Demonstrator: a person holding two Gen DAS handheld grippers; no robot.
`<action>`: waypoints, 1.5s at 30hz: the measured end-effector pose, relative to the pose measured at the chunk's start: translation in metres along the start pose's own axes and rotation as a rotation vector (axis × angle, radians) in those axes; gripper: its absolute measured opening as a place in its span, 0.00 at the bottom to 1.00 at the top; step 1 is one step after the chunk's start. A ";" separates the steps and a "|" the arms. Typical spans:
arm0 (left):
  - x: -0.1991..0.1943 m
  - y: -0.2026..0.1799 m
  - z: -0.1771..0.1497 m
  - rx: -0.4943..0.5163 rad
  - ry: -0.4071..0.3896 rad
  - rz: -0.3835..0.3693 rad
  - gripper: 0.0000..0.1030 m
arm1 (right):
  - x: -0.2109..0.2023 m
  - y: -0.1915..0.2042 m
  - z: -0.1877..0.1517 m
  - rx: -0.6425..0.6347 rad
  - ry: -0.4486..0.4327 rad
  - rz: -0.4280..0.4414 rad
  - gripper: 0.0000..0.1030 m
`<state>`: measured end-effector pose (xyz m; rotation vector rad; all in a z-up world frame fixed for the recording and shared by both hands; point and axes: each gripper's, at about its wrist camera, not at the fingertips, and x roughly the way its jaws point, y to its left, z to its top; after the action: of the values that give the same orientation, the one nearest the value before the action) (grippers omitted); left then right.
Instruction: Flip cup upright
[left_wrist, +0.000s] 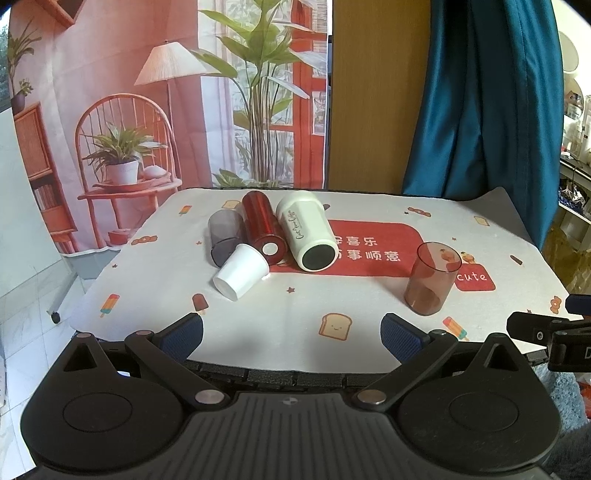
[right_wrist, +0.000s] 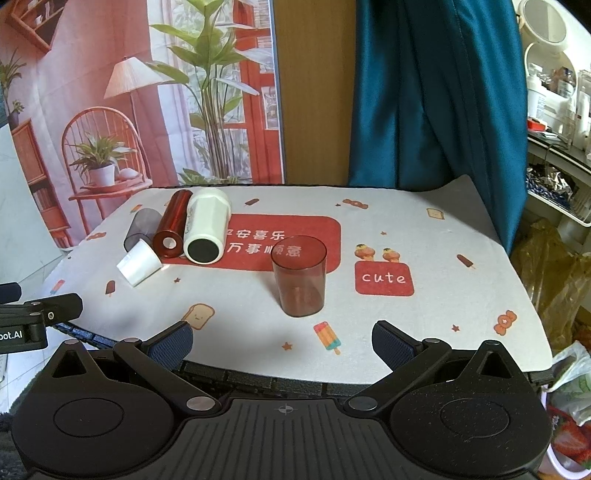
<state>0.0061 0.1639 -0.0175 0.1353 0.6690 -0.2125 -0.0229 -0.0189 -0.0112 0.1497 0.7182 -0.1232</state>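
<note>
A clear brown cup (left_wrist: 432, 277) (right_wrist: 300, 276) stands upright on the mat, mouth up. To its left lie several cups on their sides: a white paper cup (left_wrist: 242, 272) (right_wrist: 139, 266), a grey clear cup (left_wrist: 225, 236) (right_wrist: 142, 228), a red metallic cup (left_wrist: 263, 232) (right_wrist: 173, 229) and a white tumbler (left_wrist: 306, 230) (right_wrist: 206, 230). My left gripper (left_wrist: 291, 336) is open and empty at the table's near edge. My right gripper (right_wrist: 282, 341) is open and empty, just in front of the brown cup.
The printed mat (left_wrist: 369, 302) (right_wrist: 424, 317) covers the table. A blue curtain (right_wrist: 436, 92) and a printed backdrop (left_wrist: 166, 92) hang behind. Shelves with clutter (right_wrist: 554, 110) and bags (right_wrist: 554, 266) are at the right.
</note>
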 end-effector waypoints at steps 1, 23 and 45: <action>0.000 0.000 0.000 0.001 -0.001 0.001 1.00 | 0.000 0.000 0.000 -0.001 0.000 0.000 1.00; 0.000 -0.003 -0.001 0.015 -0.005 -0.009 1.00 | 0.000 0.002 -0.001 -0.004 0.002 -0.003 1.00; -0.001 0.000 -0.001 0.008 -0.017 -0.021 1.00 | 0.000 0.002 0.000 -0.001 0.003 -0.001 1.00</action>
<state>0.0041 0.1643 -0.0177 0.1345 0.6532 -0.2361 -0.0224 -0.0166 -0.0112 0.1489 0.7215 -0.1238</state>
